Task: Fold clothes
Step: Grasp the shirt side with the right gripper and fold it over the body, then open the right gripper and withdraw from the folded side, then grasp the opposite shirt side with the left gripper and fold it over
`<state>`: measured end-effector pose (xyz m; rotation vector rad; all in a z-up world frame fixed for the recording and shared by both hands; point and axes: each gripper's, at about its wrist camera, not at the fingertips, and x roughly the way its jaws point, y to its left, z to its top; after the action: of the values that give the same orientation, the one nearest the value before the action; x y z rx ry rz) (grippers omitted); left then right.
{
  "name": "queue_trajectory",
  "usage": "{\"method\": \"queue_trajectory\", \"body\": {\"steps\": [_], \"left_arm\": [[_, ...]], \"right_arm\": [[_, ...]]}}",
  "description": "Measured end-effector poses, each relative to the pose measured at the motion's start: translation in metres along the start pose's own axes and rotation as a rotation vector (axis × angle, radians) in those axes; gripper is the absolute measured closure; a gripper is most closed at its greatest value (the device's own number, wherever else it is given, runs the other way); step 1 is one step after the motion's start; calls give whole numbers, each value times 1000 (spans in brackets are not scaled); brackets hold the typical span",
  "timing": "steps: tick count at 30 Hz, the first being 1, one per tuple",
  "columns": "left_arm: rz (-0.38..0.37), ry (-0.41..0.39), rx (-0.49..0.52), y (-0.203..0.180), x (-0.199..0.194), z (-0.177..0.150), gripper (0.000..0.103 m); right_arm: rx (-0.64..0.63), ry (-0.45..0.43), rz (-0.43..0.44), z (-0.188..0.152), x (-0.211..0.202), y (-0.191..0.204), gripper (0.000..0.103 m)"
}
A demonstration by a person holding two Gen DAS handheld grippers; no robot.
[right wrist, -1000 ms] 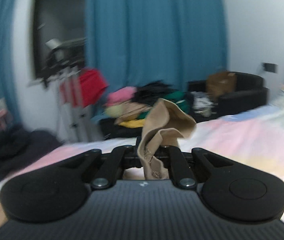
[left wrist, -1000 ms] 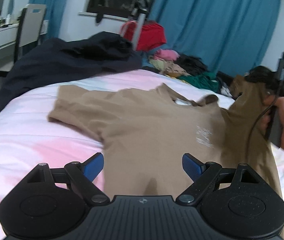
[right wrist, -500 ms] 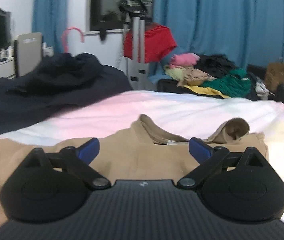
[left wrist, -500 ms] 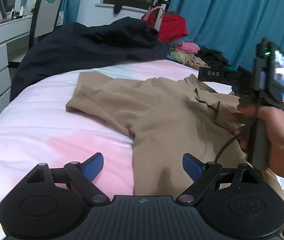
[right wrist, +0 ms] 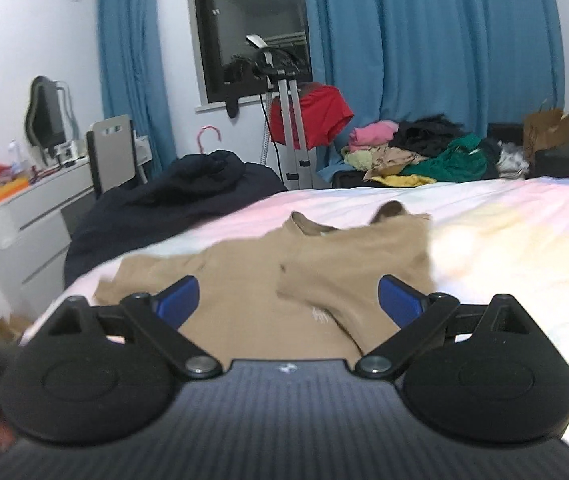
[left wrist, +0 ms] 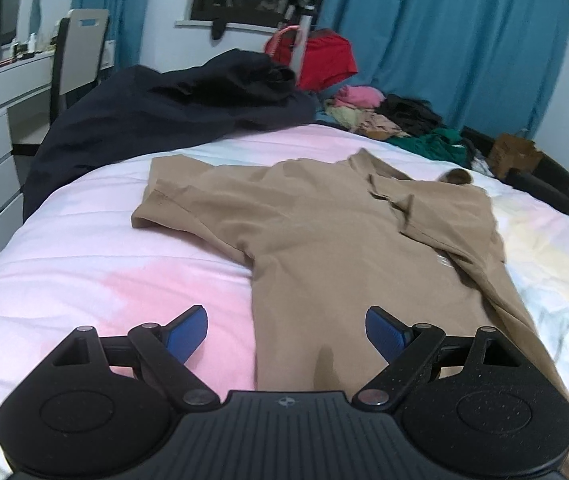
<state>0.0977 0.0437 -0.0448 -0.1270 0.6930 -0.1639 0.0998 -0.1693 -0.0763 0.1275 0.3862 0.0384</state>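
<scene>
A tan T-shirt (left wrist: pixel 324 240) lies on the pastel bedsheet (left wrist: pixel 84 264), its right sleeve folded inward over the chest while the left sleeve (left wrist: pixel 172 200) stays spread out. My left gripper (left wrist: pixel 286 330) hovers open above the shirt's lower hem with nothing between its blue pads. In the right wrist view the same T-shirt (right wrist: pixel 252 304) shows its folded sleeve (right wrist: pixel 348 268) lying flat. My right gripper (right wrist: pixel 288 300) stands open just above the shirt, holding nothing.
A dark navy garment (left wrist: pixel 172 116) is heaped at the bed's far left corner. Beyond the bed are a clothes pile (right wrist: pixel 416 156), a tripod with red cloth (right wrist: pixel 316 116), a white dresser (right wrist: pixel 24 224) with a chair, and blue curtains.
The right gripper carried the right sleeve inward across the shirt, let it go and opened, then drew back out of the left wrist view. The left gripper stayed open over the hem.
</scene>
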Motion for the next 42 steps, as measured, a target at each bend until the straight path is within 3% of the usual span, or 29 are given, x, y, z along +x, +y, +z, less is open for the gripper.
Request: {"method": "queue_trajectory", "body": {"steps": [4, 6, 11, 15, 22, 26, 31, 33, 37, 40, 42], "left_arm": [[-5, -42, 0, -2, -25, 1, 15], [-9, -49, 21, -8, -33, 0, 15], [-30, 24, 112, -46, -34, -11, 16], [-104, 97, 167, -96, -35, -27, 17], [-251, 243, 237, -216, -41, -64, 24], [-290, 292, 270, -281, -41, -81, 30], [-337, 364, 343, -335, -33, -109, 47], [-367, 416, 348, -346, -26, -121, 60], [-382, 484, 398, -362, -10, -141, 69], [-367, 515, 432, -367, -1, -155, 94], [-371, 528, 419, -361, 2, -159, 102]], "right_arm": [[84, -93, -50, -26, -74, -29, 5], [138, -148, -119, -32, -103, -50, 5], [286, -262, -224, -37, -156, -108, 5], [336, -285, -274, -51, -174, -144, 5], [424, -321, -264, -63, -177, -174, 5], [333, -410, -406, -64, -193, -170, 5], [298, -486, -500, -63, -208, -180, 5], [323, -494, -511, -65, -210, -188, 5], [399, -487, -506, -71, -204, -207, 5], [437, -474, -505, -77, -200, -216, 5], [446, -468, -500, -80, -199, -218, 5]]}}
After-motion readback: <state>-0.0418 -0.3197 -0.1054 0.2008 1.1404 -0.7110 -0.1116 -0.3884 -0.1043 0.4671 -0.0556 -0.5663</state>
